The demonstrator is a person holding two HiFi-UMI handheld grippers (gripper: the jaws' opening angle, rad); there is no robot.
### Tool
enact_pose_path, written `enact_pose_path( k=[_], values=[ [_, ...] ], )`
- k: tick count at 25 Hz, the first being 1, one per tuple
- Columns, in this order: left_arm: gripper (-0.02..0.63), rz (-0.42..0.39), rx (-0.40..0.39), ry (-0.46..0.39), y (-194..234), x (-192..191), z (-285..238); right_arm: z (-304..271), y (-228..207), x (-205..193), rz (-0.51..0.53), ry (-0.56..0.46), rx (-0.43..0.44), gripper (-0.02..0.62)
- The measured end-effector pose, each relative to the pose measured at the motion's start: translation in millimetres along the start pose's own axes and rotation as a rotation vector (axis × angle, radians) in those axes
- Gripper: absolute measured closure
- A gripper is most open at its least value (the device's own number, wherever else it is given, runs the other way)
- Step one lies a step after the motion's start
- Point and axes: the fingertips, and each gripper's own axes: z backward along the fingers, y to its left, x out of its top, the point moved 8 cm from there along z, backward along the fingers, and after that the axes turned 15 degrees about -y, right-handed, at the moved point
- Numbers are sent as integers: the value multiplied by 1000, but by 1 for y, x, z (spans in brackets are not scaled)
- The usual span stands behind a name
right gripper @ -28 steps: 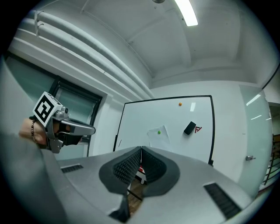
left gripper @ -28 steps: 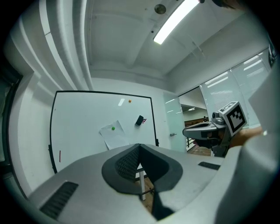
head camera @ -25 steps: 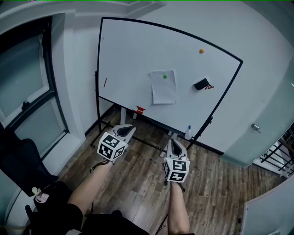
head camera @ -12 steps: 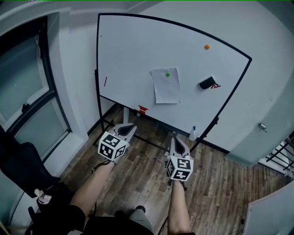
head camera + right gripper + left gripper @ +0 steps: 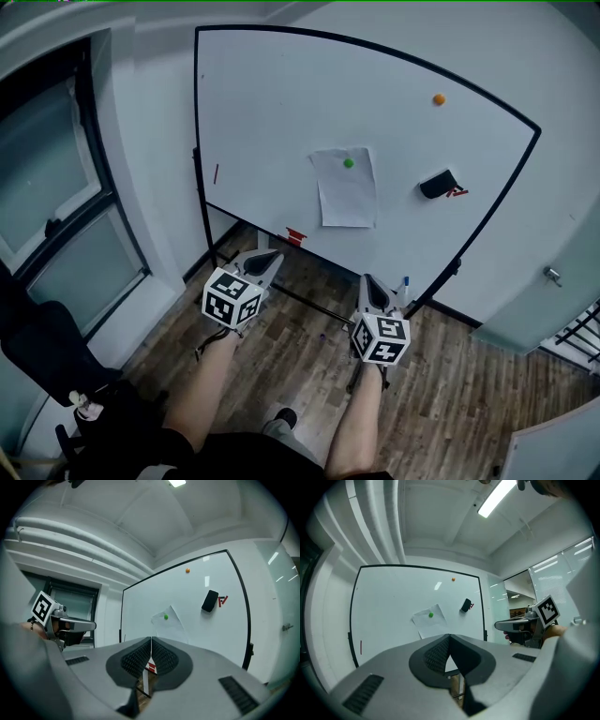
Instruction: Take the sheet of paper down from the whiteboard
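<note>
The left gripper [image 5: 265,258], jaws together and empty, points at the whiteboard [image 5: 272,112], where the sheet of paper [image 5: 346,187] hangs under a green magnet [image 5: 349,163], while the right gripper [image 5: 372,284], jaws likewise closed and empty, is well apart from the board.

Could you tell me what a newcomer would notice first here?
A large whiteboard stands ahead, a sheet of paper pinned near its middle by a green magnet. A black eraser and an orange magnet sit to the paper's right. Nearer, the left gripper and right gripper point toward the board, fingers shut, empty.
</note>
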Motion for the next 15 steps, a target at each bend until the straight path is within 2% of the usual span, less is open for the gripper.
enact_pose_path(
  k=[7, 15],
  values=[
    [586, 20, 11, 9, 12, -10, -56, -51, -27, -3, -21, 8, 59, 571],
    [586, 7, 78, 18, 36, -9, -86, -88, -62, -18, -39, 28, 104, 571]
  ],
)
